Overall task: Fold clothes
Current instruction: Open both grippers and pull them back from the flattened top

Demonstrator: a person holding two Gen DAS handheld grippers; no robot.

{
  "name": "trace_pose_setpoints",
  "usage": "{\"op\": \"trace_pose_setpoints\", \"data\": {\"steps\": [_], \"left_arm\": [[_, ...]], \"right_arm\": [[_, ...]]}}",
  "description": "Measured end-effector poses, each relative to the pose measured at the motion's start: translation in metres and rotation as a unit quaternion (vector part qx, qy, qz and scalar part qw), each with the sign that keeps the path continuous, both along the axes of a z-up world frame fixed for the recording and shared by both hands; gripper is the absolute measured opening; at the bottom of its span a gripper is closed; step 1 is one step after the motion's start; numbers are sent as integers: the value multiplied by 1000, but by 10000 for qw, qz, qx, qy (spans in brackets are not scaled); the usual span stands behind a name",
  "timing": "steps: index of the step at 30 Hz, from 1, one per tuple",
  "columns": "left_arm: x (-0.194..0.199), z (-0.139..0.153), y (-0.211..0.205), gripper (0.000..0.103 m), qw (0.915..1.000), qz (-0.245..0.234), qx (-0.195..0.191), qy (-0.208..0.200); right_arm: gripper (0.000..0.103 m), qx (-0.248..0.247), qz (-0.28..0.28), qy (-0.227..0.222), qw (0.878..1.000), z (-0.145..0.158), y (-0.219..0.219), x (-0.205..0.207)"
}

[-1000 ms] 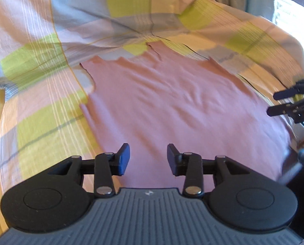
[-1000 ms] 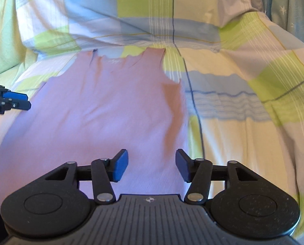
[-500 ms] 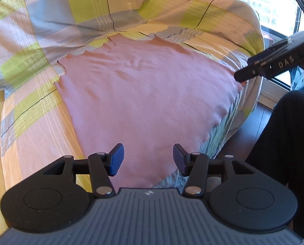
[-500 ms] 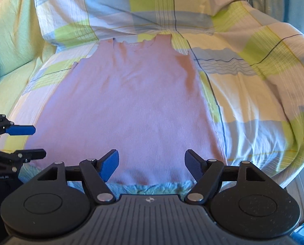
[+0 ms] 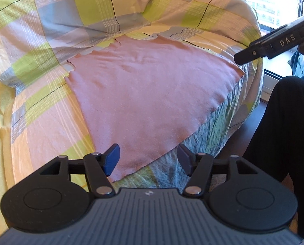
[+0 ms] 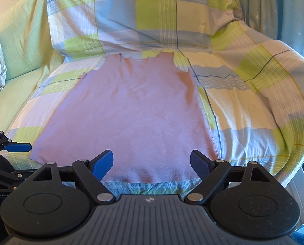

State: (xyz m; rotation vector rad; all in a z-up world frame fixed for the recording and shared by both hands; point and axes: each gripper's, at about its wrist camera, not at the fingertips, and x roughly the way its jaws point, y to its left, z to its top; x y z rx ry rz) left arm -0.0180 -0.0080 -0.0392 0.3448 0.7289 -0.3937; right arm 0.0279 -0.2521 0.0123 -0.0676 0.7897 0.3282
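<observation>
Both tongs [image 5: 148, 159] [image 6: 152, 162] opening, empty; pink top [image 6: 131, 118] flat on checked quilt [image 6: 243, 94].

Top [image 6: 127, 110] lies flat on bedspread [image 6: 243, 102].

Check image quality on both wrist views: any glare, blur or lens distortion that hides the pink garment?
Left wrist view: the window is blown out, the checked bedcover is sunlit and slightly soft, and the pink garment stays readable. Right wrist view: even warm light, fisheye bending at the edges, the garment's hem sharp, its far neckline slightly soft. Neither open gripper, left gripper nor right gripper, hides it.
</observation>
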Motion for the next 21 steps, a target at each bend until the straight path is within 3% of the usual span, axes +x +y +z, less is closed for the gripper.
{"op": "trace_pose_setpoints", "data": {"steps": [10, 14, 17, 21], "left_arm": [[-6, 3, 3, 68, 9977, 521, -418, 143], [-8, 3, 9, 77, 9932, 773, -788, 377], [-12, 4, 9, 85, 9926, 839, -790, 383], [-13, 4, 7, 88, 9931, 879, -691, 362]], "right_arm": [[93, -24, -6, -115, 9999, -3, 7, -12], [97, -62, 17, -235, 9997, -2, 10, -17], [98, -31, 24, -243, 9997, -3, 11, -20], [100, -3, 41, -242, 9997, -4, 11, -22]]}}
